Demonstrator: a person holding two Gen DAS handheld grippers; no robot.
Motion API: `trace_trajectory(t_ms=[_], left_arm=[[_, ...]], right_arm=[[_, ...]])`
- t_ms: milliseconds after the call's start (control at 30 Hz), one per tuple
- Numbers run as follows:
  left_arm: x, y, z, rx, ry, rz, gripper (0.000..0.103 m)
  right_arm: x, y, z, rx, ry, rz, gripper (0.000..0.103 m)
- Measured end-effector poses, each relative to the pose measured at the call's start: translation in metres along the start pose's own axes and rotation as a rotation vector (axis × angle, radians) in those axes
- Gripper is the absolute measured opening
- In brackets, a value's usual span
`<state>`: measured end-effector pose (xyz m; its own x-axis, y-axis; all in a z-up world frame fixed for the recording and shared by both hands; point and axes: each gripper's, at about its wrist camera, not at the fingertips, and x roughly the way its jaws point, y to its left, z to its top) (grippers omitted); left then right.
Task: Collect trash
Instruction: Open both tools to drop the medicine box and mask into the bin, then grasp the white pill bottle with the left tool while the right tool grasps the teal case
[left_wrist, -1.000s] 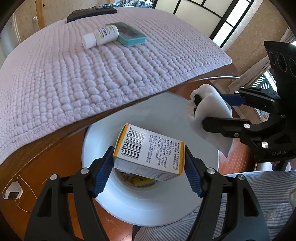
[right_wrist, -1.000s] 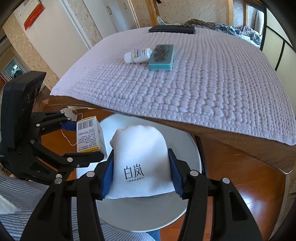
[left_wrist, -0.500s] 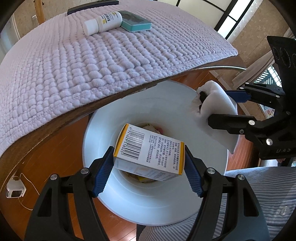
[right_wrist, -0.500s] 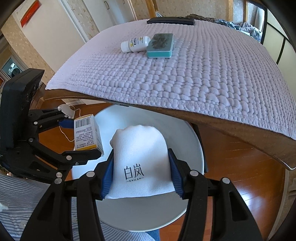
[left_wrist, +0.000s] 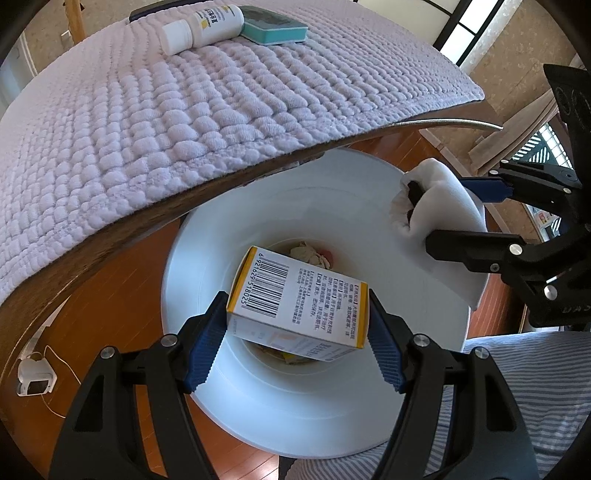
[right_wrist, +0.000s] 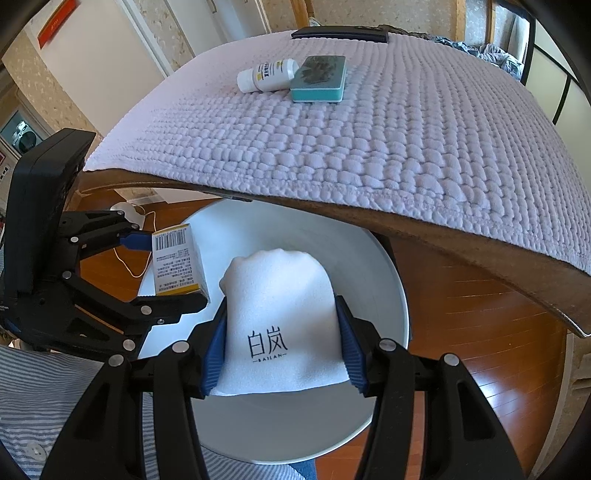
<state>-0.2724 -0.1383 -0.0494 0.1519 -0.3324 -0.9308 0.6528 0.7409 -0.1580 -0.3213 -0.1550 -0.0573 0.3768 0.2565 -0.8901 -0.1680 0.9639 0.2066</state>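
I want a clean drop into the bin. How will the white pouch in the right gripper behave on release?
The pouch looks soft: its sides bulge around the right gripper, so it will probably spring back. It seems light and floppy, likely to fall without rolling. The bin lies right below, so it should land inside.

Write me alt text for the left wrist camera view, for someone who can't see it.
The left hand-held gripper holds a white and yellow barcoded box over an open white trash bin with scraps at its bottom. At right, the right hand-held gripper holds a white pouch over the rim; behind, a pill bottle and teal case lie on a quilted lavender cover.
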Motion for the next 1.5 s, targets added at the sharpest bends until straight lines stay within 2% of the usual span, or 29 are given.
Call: trace_trajectory(t_ms=[200,300,367,633,733,800,833,900,967,1067,1200,1400,1500], left_arm=[[0.019,-0.014,0.003,0.01,0.005,0.009,0.072],[0.017,-0.007,0.007,0.018,-0.009,0.007,0.074],[0.016,-0.006,0.01,0.013,-0.01,-0.001,0.083],[-0.002,-0.006,0.017,0.009,-0.068,-0.024,0.083],[-0.022,-0.007,0.022,0.017,-0.13,-0.045,0.083],[-0.039,-0.008,0.031,0.014,-0.199,-0.037,0.093],[-0.046,-0.006,0.035,0.006,-0.232,-0.028,0.102],[-0.057,0.001,0.05,-0.027,-0.295,-0.026,0.102],[-0.056,0.018,0.066,-0.083,-0.307,-0.013,0.102],[-0.046,0.036,0.096,-0.168,-0.305,0.004,0.102],[-0.024,0.046,0.127,-0.22,-0.302,0.017,0.102],[-0.001,0.064,0.157,-0.327,-0.31,0.003,0.101],[0.008,0.068,0.164,-0.345,-0.304,0.024,0.089]], right_arm=[[0.002,-0.002,-0.002,0.003,0.005,-0.002,0.053],[0.001,-0.004,-0.002,-0.003,0.012,-0.002,0.055],[-0.001,-0.005,-0.003,0.002,0.003,-0.026,0.069],[-0.03,-0.014,0.005,0.02,-0.103,-0.029,0.08],[-0.047,-0.018,0.014,0.017,-0.177,-0.078,0.088],[-0.057,-0.019,0.023,-0.001,-0.231,-0.122,0.095],[-0.059,-0.018,0.028,-0.008,-0.254,-0.139,0.097],[-0.057,-0.021,0.04,-0.015,-0.274,-0.156,0.097],[-0.051,-0.024,0.052,-0.021,-0.287,-0.164,0.097],[-0.037,-0.021,0.071,-0.05,-0.293,-0.179,0.097],[-0.014,-0.02,0.093,-0.059,-0.278,-0.193,0.097],[0.013,-0.025,0.121,-0.033,-0.243,-0.196,0.093],[0.022,-0.027,0.13,-0.026,-0.229,-0.195,0.086]])
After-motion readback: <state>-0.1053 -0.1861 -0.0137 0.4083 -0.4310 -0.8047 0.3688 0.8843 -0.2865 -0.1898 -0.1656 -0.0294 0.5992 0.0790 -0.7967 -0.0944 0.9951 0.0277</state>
